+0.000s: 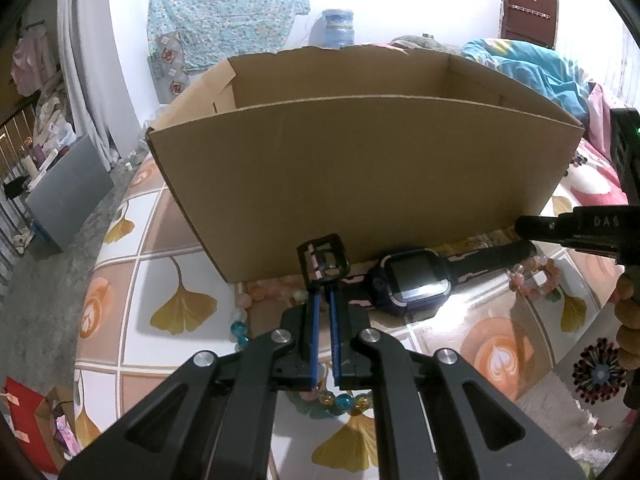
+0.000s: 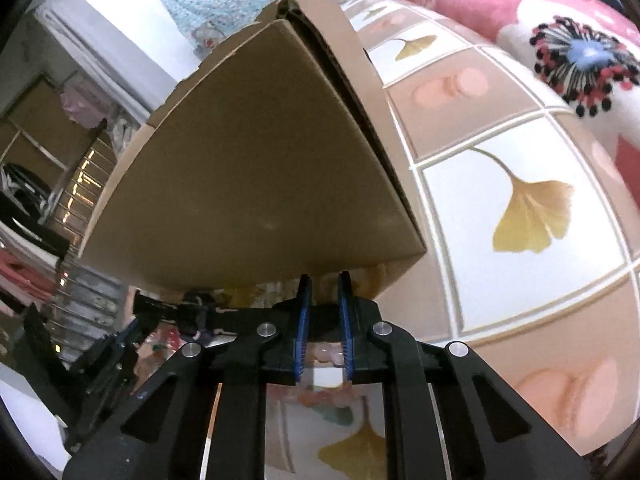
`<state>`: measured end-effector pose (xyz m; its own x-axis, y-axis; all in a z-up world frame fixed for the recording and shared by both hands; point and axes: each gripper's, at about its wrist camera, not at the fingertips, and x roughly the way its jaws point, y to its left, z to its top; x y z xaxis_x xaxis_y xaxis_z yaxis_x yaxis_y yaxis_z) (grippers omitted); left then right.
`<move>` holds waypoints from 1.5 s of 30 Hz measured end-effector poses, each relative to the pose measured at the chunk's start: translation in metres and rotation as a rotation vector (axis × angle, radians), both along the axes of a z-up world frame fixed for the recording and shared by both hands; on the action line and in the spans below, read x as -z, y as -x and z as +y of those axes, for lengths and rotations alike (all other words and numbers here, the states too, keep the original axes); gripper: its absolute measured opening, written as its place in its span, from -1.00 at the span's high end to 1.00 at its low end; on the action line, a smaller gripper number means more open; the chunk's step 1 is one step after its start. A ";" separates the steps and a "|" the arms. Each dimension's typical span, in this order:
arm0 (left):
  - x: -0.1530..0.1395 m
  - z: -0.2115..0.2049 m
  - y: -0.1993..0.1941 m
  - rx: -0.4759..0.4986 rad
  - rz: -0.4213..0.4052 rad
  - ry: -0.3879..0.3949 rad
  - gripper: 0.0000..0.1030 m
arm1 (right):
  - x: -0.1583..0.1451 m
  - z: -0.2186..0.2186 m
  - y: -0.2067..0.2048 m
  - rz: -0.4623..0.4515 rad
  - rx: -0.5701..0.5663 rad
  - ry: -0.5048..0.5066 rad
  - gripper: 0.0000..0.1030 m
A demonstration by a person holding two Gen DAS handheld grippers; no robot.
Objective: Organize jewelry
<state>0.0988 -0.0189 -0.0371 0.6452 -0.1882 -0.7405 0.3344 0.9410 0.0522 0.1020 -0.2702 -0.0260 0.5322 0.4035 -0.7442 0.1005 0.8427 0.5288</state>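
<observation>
Left wrist view shows the left gripper (image 1: 323,292), jaws clamped on the buckle strap of a dark-blue square-faced smartwatch (image 1: 416,282) lying on the ginkgo-patterned bench (image 1: 176,280) against a brown cardboard box (image 1: 360,176), while the right gripper (image 2: 325,316), jaws narrowly apart, straddles pale pink beads (image 2: 326,354).

The left tongs (image 1: 323,292) pinch the watch (image 1: 412,280) strap's buckle end before the cardboard box (image 1: 360,168).

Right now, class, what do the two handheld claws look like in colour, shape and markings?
The left claw and right claw share one build: matte black angular linkage arms with cut-out slots, round silver pivot bolts, and thin blue pads lining the fingers. From the left camera, the right claw's body shows embossed letters "DAS".
</observation>
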 end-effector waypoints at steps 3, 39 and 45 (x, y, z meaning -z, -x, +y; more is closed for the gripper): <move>0.000 0.000 0.000 -0.001 0.005 0.003 0.91 | 0.000 -0.005 0.001 -0.014 -0.006 -0.104 0.64; 0.002 0.000 -0.002 -0.011 0.030 0.004 0.87 | -0.008 -0.013 0.006 -0.041 -0.028 -0.287 0.12; 0.002 0.001 -0.002 -0.013 0.032 0.005 0.85 | -0.009 -0.017 0.004 -0.045 -0.044 -0.298 0.04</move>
